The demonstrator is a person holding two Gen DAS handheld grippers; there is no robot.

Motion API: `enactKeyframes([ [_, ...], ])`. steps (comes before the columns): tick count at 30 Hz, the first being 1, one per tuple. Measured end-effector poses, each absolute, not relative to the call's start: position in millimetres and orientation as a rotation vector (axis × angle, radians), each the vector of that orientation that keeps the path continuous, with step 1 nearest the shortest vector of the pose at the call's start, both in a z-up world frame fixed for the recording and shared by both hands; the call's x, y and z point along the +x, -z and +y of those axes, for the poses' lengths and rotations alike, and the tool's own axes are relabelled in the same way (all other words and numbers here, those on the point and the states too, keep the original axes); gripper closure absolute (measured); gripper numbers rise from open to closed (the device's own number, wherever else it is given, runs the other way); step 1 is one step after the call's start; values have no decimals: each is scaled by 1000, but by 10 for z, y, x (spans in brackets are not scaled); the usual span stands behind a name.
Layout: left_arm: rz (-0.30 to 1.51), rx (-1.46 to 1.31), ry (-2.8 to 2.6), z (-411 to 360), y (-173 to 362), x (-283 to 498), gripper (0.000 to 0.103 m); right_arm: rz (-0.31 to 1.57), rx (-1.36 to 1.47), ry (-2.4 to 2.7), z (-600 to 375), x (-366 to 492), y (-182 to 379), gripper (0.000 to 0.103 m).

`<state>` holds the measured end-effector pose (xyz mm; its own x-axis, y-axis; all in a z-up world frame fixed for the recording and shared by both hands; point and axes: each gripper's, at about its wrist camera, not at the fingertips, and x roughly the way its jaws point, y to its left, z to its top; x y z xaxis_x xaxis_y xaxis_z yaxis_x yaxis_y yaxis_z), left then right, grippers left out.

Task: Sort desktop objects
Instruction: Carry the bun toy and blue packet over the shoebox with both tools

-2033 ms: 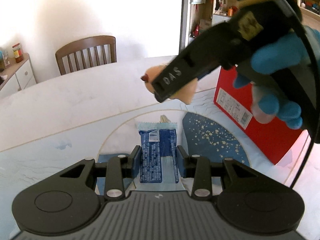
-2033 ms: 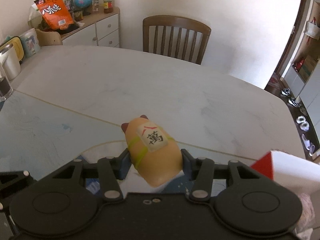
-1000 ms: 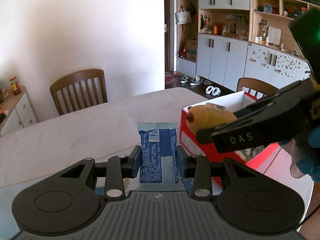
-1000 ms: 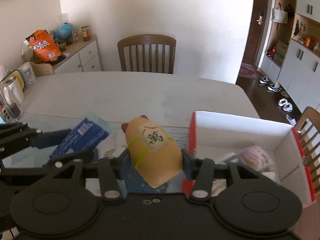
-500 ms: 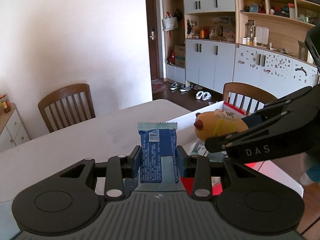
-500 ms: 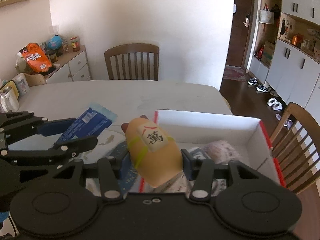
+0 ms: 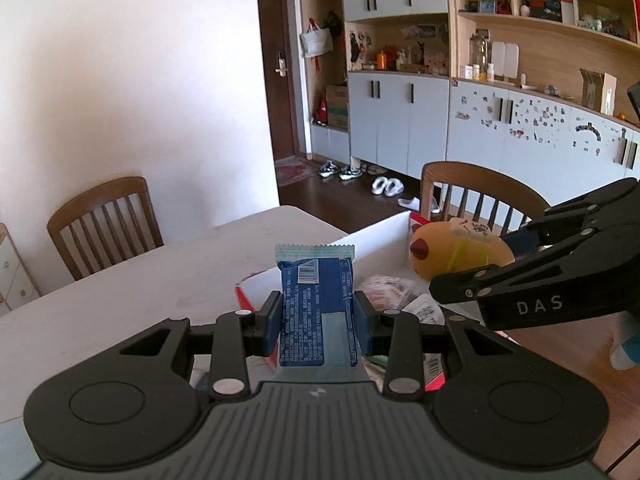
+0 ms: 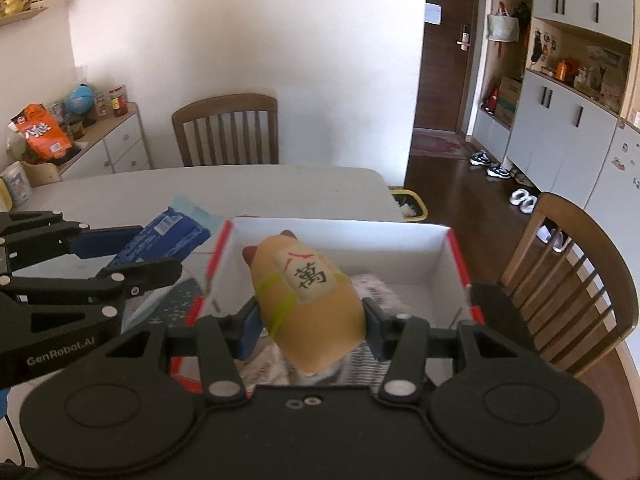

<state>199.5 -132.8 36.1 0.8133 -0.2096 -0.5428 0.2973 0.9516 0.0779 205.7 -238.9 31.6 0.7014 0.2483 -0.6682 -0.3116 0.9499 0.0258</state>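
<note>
My left gripper (image 7: pixel 316 320) is shut on a blue snack packet (image 7: pixel 316 304) and holds it above the near left corner of a red box with a white inside (image 8: pixel 400 236). The packet also shows in the right wrist view (image 8: pixel 168 236). My right gripper (image 8: pixel 306 328) is shut on a tan cat-shaped toy (image 8: pixel 308 304) with a character label, held over the open box. The toy also shows in the left wrist view (image 7: pixel 460 252), to the right of the packet. Several wrapped packets (image 7: pixel 388 288) lie inside the box.
The box stands near the right end of a white table (image 8: pixel 200 184). Wooden chairs stand at the far side (image 8: pixel 228 132) and at the right end (image 8: pixel 576 280). A sideboard (image 8: pixel 112 144) with snacks is at the back left.
Both grippers have moved right with their loads. The cat toy now hangs over the inside of the box, and the packet is over the box's near corner.
</note>
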Motion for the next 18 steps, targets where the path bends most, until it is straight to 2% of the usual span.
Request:
enactKeyframes([
  [18,753,179,290,-1558,121,2657,68,835,-120,-310,-2671,2462,116,52],
])
